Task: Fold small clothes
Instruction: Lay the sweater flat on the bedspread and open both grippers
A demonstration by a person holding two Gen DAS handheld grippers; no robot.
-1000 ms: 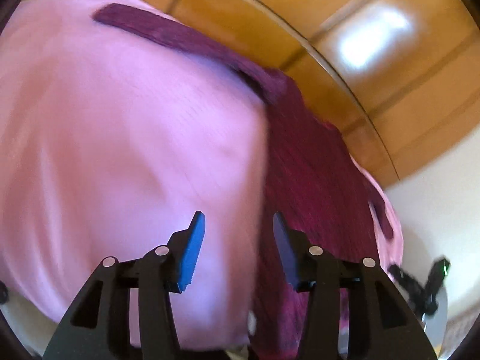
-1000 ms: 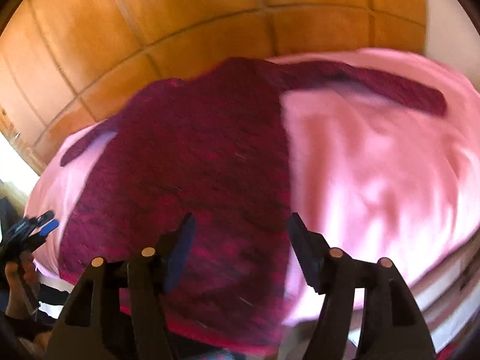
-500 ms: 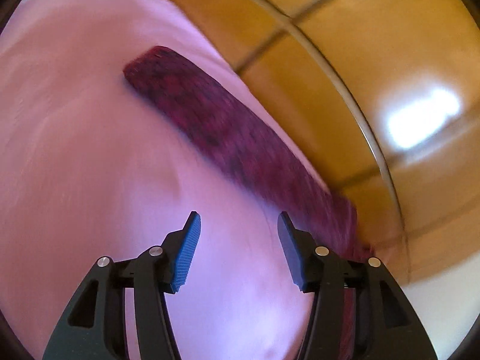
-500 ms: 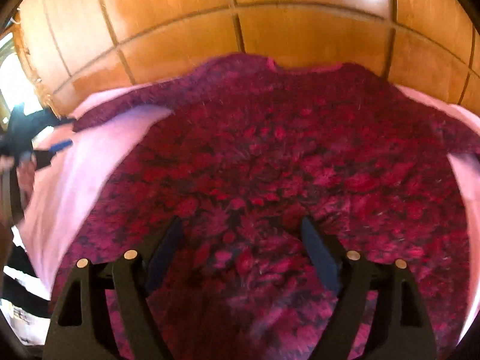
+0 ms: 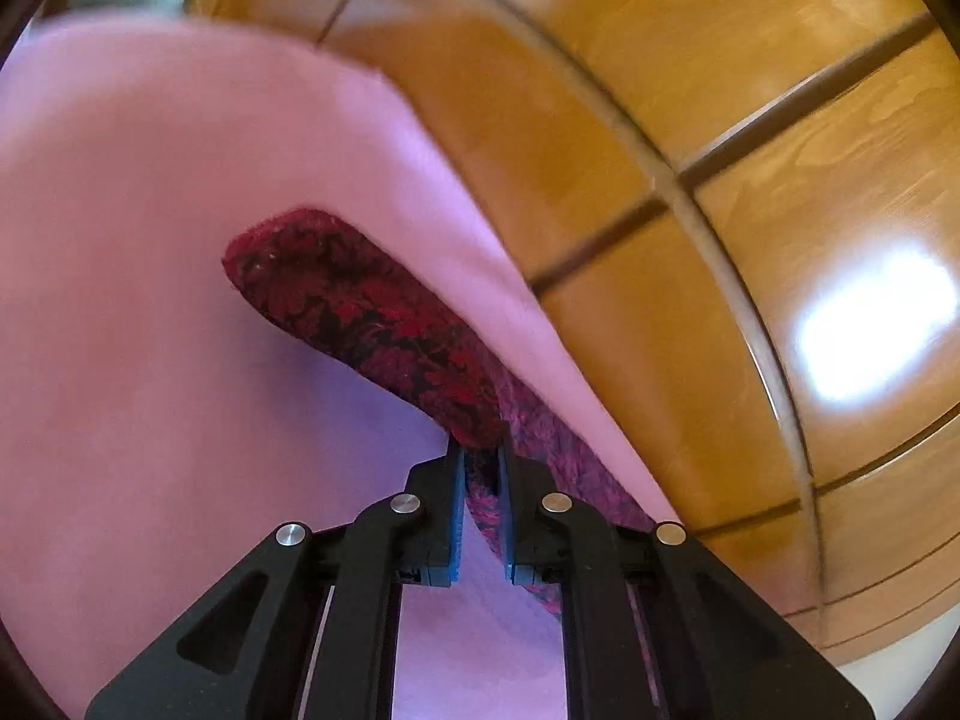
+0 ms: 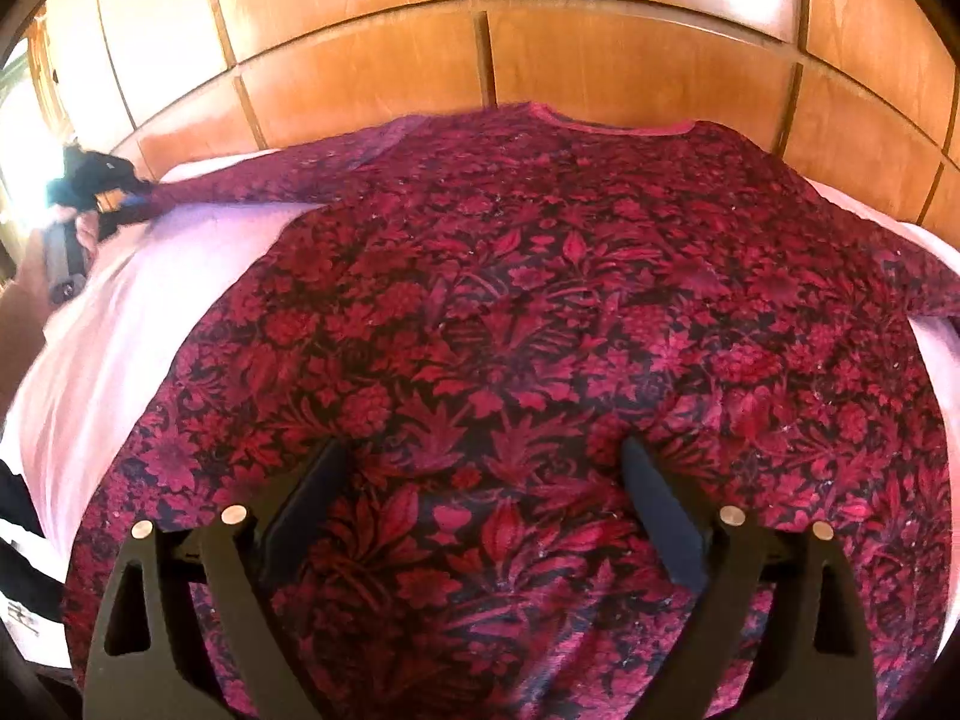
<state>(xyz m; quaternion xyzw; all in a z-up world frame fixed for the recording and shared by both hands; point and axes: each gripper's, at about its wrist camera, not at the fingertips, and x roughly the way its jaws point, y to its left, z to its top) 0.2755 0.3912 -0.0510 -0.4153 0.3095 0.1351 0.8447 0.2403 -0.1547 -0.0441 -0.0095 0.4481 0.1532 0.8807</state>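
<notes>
A dark red floral long-sleeved top [image 6: 528, 330] lies flat on a pink sheet [image 6: 150, 312], neckline toward the wooden wall. My right gripper [image 6: 480, 480] is open and empty, hovering over the top's lower middle. My left gripper [image 5: 480, 456] is shut on the top's left sleeve [image 5: 372, 306] partway along it, and the cuff end sticks out beyond the fingers over the pink sheet [image 5: 150, 300]. In the right wrist view the left gripper [image 6: 99, 186] shows small at the far left, at the sleeve's end.
Orange wooden panelling [image 6: 540, 48] rises right behind the bed and shows in the left wrist view [image 5: 750, 210] to the right. A person's dark and white striped clothing [image 6: 18, 540] is at the bed's left edge.
My left gripper moved onto the sleeve and shut on it; it was open before. My right gripper swung to face the top squarely and stayed open.
</notes>
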